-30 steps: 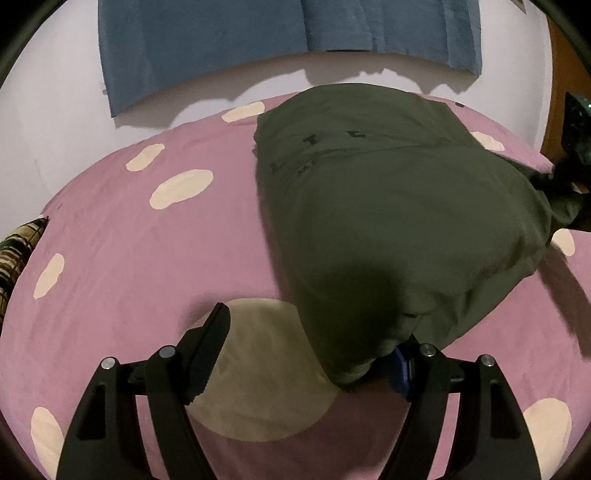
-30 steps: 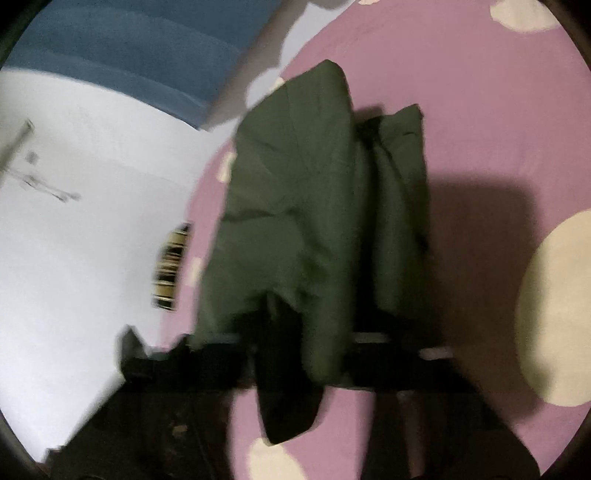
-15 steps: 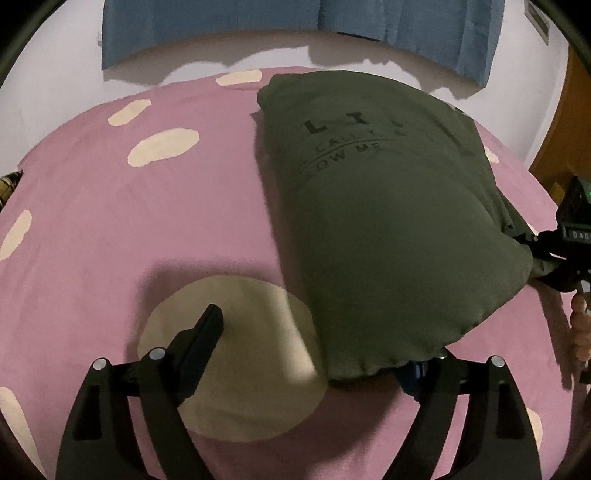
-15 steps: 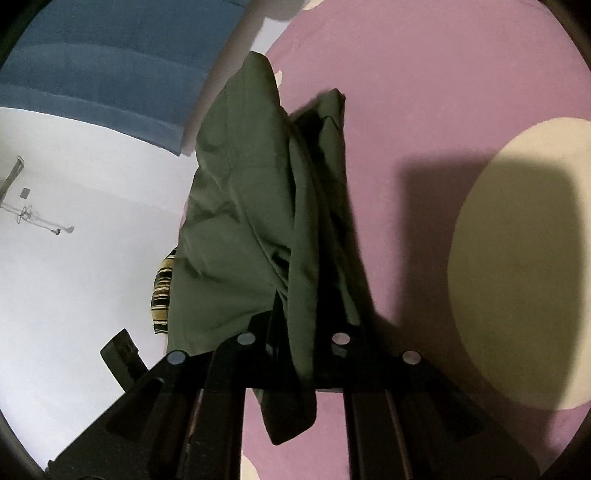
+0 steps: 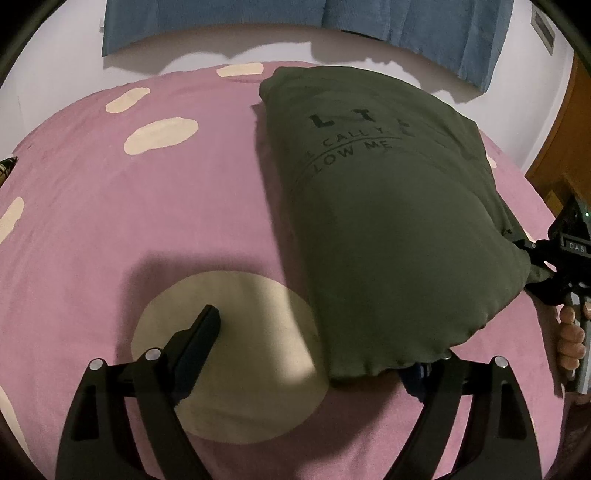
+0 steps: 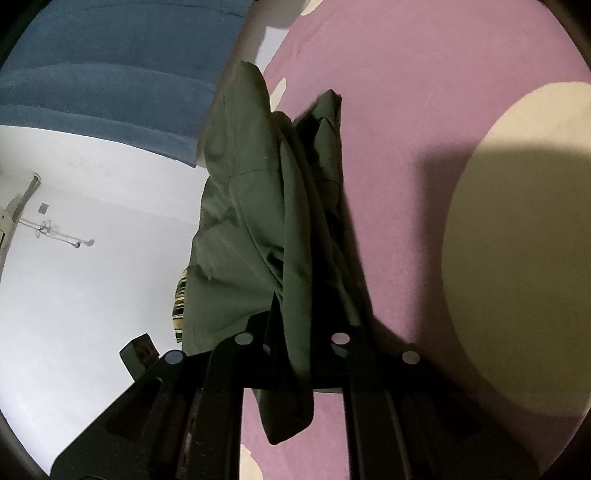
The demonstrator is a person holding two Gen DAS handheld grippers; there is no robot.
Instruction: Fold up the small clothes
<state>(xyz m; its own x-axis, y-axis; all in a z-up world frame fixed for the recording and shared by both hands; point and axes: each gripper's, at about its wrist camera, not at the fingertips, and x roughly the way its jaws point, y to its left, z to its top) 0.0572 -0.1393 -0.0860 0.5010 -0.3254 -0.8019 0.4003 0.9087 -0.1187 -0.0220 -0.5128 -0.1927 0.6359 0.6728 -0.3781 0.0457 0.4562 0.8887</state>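
While the dark green T-shirt lies folded over on the pink bedspread, filling the centre and right of the left wrist view, its near hem sits at lower centre, just ahead of the left tool. That tool stands wide, having just been opening; the left finger rests over a large cream spot with nothing against it, and the right finger is partly hidden under the hem, so contact there cannot be told. Judged: it has let go of the near corner so the fold can settle. At the right edge of the same view the right tool pinches the shirt's far side corner, a person's fingers wrapped round its handle. The right wrist view confirms it: right tool closed narrow on a bunched fold of cloth at lower centre, the shirt running up the middle of the frame, a tail hanging below the jaws. Probably the grip is kept to hold the layers tense and aligned while the fold is laid down. Printed lettering faces up toward upper centre. A blue curtain hangs along the top; a striped cloth peeps out left of the shirt. Risk: releasing the bunched corner untidily would leave a ridge.
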